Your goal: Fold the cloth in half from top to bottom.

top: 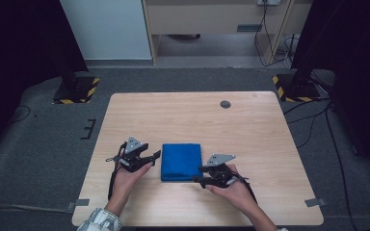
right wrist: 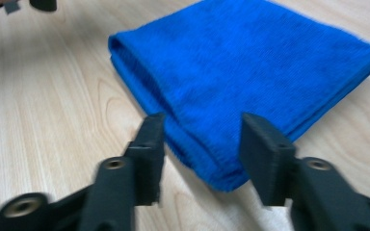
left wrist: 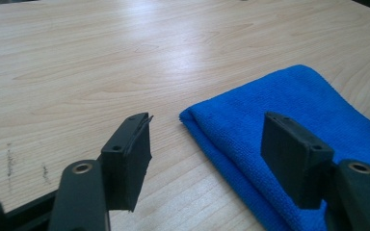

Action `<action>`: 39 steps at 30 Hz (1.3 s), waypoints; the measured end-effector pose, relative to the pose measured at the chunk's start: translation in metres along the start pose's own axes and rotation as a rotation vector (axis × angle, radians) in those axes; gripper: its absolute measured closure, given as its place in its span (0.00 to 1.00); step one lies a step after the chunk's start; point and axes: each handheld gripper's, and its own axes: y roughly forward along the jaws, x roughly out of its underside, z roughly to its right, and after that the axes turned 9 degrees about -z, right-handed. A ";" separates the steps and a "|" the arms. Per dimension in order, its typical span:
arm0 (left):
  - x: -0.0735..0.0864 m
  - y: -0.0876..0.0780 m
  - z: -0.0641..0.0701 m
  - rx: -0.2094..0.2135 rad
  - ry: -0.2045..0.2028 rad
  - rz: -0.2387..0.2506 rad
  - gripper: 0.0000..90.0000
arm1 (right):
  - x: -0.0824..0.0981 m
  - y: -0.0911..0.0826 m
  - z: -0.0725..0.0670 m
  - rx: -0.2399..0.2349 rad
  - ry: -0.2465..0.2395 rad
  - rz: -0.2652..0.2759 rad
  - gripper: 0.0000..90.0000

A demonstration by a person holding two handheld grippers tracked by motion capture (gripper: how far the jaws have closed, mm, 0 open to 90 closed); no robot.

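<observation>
Squarely near the front middle of the pale wooden surface (top: 192, 115) lies a folded blue microfibre cloth (top: 181, 161), a neat rectangle a little taller than wide in the high view. Its nap is short and fuzzy, the colour a saturated royal blue, and the layers stack into a thick, rounded fold along the edges. In the left gripper view the rounded corner of the cloth (left wrist: 289, 125) sits flat on the wood; in the right gripper view the cloth (right wrist: 250, 72) shows a soft doubled edge running toward the nearest corner.

At the cloth's 9 o'clock the left hand-held gripper (top: 155, 154) points toward it, jaws parted with nothing clamped; the cloth's corner lies ahead of the gap, one jaw over bare wood and the other over blue fabric. At the cloth's 4 o'clock the right hand-held gripper (top: 197, 174) also stands parted, its jaws either side of the near corner without pressing on it.

A small dark round disc (top: 225, 104) is set in the surface at 1 o'clock from the cloth, well apart.
</observation>
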 end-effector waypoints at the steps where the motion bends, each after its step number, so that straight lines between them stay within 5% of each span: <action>1: 0.000 0.000 0.000 -0.001 -0.001 0.001 0.36 | -0.001 -0.001 0.000 0.006 0.001 0.010 0.50; 15: 0.002 0.005 -0.004 -0.018 -0.017 -0.023 0.22 | -0.011 -0.004 0.004 0.041 0.027 0.054 0.32; 25: 0.004 0.005 -0.007 -0.029 -0.017 -0.040 0.15 | -0.017 -0.005 0.015 0.095 0.092 0.076 0.14; 39: 0.005 0.005 -0.007 -0.029 -0.002 -0.043 0.11 | -0.022 -0.024 0.031 0.148 0.128 0.121 0.09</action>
